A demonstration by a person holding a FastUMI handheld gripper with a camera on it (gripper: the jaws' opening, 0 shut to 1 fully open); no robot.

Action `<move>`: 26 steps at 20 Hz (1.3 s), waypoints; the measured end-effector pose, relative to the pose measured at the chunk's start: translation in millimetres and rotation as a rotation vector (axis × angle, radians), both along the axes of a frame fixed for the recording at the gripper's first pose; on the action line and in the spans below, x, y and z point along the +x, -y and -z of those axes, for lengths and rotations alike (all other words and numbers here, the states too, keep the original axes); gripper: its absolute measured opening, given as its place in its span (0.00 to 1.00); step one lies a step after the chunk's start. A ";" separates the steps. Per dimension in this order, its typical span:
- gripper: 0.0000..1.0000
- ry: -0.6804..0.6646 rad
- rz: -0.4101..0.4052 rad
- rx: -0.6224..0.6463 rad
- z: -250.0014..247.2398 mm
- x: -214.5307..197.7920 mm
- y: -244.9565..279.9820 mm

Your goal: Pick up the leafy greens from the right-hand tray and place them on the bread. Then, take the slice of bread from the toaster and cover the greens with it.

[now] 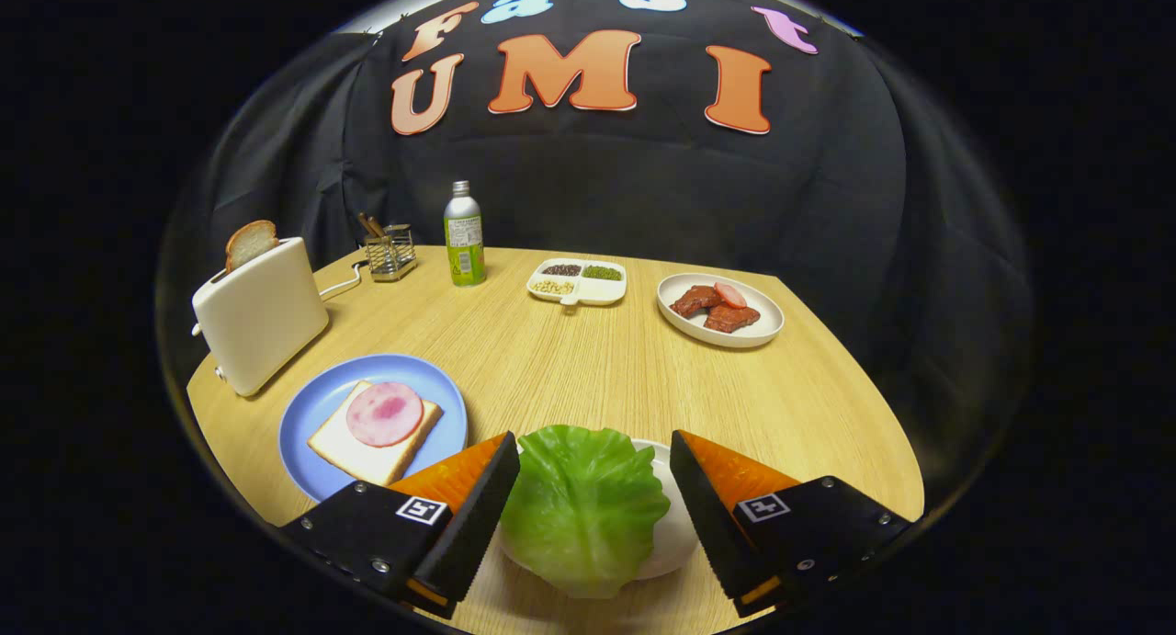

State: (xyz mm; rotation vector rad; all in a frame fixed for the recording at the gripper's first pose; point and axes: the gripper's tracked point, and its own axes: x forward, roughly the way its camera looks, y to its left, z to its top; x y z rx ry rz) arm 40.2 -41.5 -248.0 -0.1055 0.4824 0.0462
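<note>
A green lettuce leaf (584, 506) lies on a white tray (678, 534) between my gripper's (594, 506) fingers. The fingers stand open on either side of the leaf; whether they touch it I cannot tell. Left of the fingers, a blue plate (317, 410) holds a slice of bread (342, 447) topped with a round of pink ham (384, 413). Beyond the plate stands a white toaster (260, 316) with a second bread slice (250, 243) sticking out of its slot.
On the round wooden table (588, 359), far side: a green bottle (464, 234), a wire holder (390, 251), a divided dish of grains (578, 281), and a white plate of meat pieces (720, 309). Black cloth walls surround the table.
</note>
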 end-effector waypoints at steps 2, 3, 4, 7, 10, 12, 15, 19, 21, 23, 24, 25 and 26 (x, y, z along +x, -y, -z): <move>0.99 -0.013 -0.007 -0.004 7.0 -1.8 -0.1; 0.99 -0.022 -0.012 -0.007 11.7 -3.3 -1.1; 0.99 -0.030 -0.018 -0.012 15.2 -4.3 -2.1; 0.99 -0.059 -0.030 -0.028 26.4 -6.2 -3.7; 0.99 -0.099 -0.034 -0.022 39.8 -6.8 -3.5; 0.99 -0.117 -0.031 -0.011 43.5 -10.6 -2.0; 0.99 -0.130 -0.031 -0.005 48.0 -10.5 -2.2; 0.97 -0.177 -0.049 -0.030 57.7 -15.3 -2.1; 0.94 -0.179 -0.054 -0.019 56.5 -13.8 -4.8; 0.90 -0.196 -0.050 0.007 59.1 -14.4 -6.2; 0.86 -0.207 -0.043 0.024 60.5 -14.7 -5.6; 0.85 -0.207 -0.038 0.029 60.0 -13.8 -5.2; 0.84 -0.211 -0.042 0.023 60.3 -13.3 -6.0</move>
